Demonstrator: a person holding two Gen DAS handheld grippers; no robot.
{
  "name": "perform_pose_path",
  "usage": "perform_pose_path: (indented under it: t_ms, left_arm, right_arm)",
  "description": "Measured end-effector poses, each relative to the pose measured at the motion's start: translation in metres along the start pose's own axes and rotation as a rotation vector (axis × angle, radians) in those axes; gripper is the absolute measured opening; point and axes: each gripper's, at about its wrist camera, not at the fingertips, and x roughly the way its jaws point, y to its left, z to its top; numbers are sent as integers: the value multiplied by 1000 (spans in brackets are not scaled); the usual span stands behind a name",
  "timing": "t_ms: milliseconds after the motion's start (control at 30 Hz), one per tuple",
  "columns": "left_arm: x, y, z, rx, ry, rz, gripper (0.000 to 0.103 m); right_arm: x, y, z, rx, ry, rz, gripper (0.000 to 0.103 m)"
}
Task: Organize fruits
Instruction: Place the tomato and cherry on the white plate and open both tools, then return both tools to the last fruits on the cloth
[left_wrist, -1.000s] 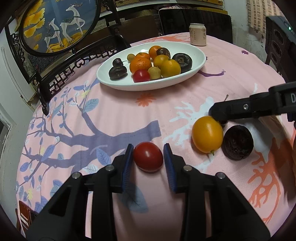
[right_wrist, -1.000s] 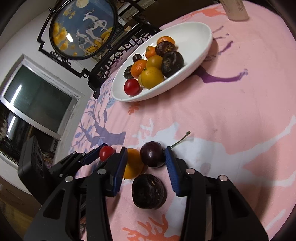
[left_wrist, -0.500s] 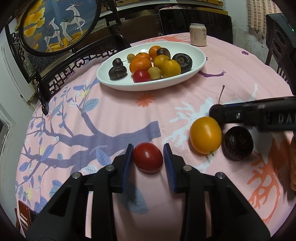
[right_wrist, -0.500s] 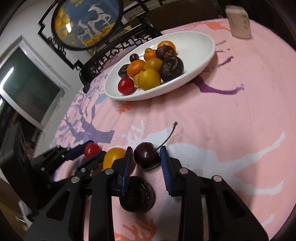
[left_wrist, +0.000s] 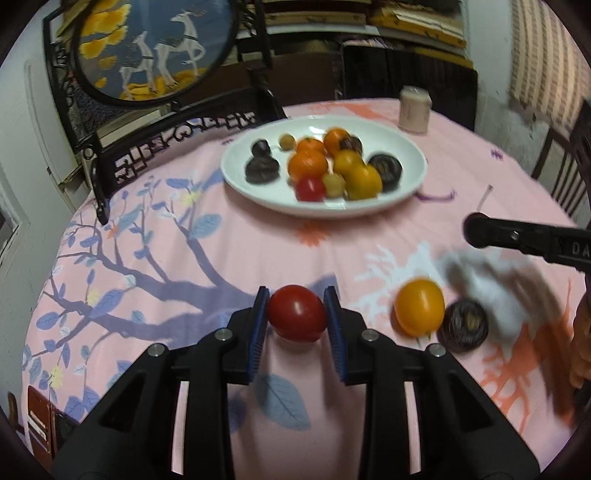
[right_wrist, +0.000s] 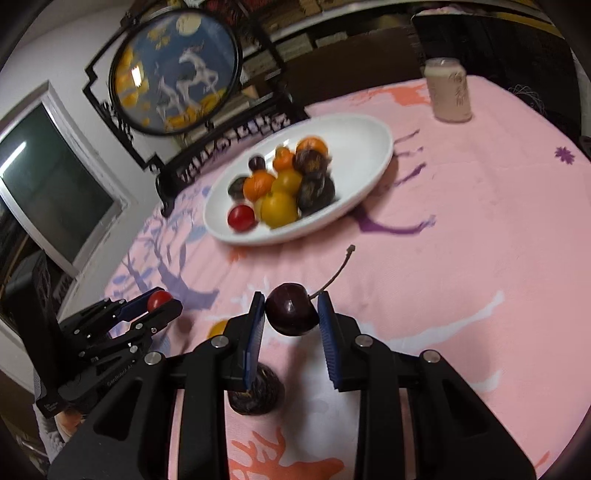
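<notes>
My left gripper (left_wrist: 295, 314) is shut on a red tomato (left_wrist: 296, 313) and holds it above the pink tablecloth. My right gripper (right_wrist: 291, 314) is shut on a dark cherry (right_wrist: 291, 314) with a long stem, also lifted. A white oval bowl (left_wrist: 406, 192) at the back holds several oranges, dark fruits and a red tomato; it also shows in the right wrist view (right_wrist: 369, 147). An orange fruit (left_wrist: 419, 312) and a dark wrinkled fruit (left_wrist: 466, 326) lie on the cloth right of my left gripper. The right gripper's arm (left_wrist: 517, 236) shows in the left wrist view.
A pale can (left_wrist: 413, 109) stands behind the bowl, also in the right wrist view (right_wrist: 448, 90). A black carved stand with a round deer picture (left_wrist: 147, 48) sits at the table's back left. A dark chair (left_wrist: 565, 177) stands at the right edge.
Both grippers have closed on their fruits and lifted them off the cloth. The right gripper has risen with the cherry, away from the orange and dark fruits.
</notes>
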Motion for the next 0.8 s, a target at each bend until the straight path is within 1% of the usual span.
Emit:
perform_pose_path:
  t_ms: [67,133,267,400,500,567,600,633,667,700,767,800]
  left_arm:
    - [0,2,12,-10,-7,1,31]
    - [3,4,31,-14,-15,10,31]
    - [19,6,72,-43,-31,0,31]
    - [46,9,96,-76,-22,11,31]
    - [65,14,103,-96,-9,26,31]
    - [76,19,106,-117,-3,24,37]
    - [80,21,105,-130,-5,21,49]
    - [82,22,104,-135,-7,23,61]
    - [84,23,103,-129,-11,33,65]
    - [84,23,102,-120,-12,40,66]
    - [85,22,100,-106,-12,51,69]
    - [84,22,99,-108,-13,52,73]
  right_arm:
    - [-2,1,14,-6,-17,-12,30]
    - [1,2,29,-7,-28,-23,30]
    - [23,6,64,-14,-27,-52,30]
    - [48,5,86,-28,-43,-103,30]
    - [65,-2,96,-21,-45,-130,30]
    - [73,-10,99,6,-47,-132,31]
    - [76,-14,100,18,-44,-125,33]
    - [79,-19,100,35,-35,-110,43]
    - [79,-21,100,46,-37,-105,56]
    - [78,-24,100,56,-48,-102,61]
    - [74,-25,99,57,-57,-99,61]
    - [73,-25,98,55,-53,-94,61]
